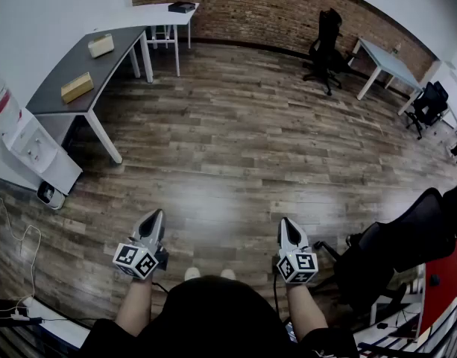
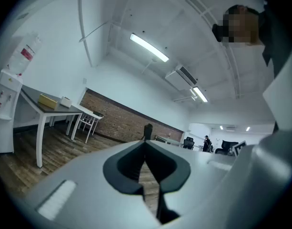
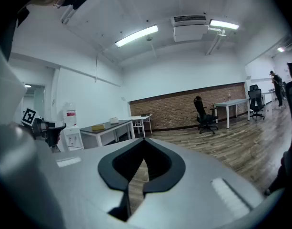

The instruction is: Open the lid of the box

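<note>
Both tongs sit low in front of me: left gripper (image 1: 153, 218) at 7 o'clock, right gripper (image 1: 289, 228) at 5 o'clock; jaws fully together on each, nothing between them; bare wood floor ahead. Candidate boxes are well apart from me on the grey table (image 1: 101, 69) at 10 o'clock: tan box (image 1: 77, 86) nearer, paler box (image 1: 101, 45) behind it; a dark box (image 1: 181, 7) lies on the white table (image 1: 157, 13) at 11; can't tell which is the target, lid seams too small to see. My guess: light, stiff, prone to skid on that smooth top; pin the base with one gripper, pinch the lid's front edge with the other.
</note>
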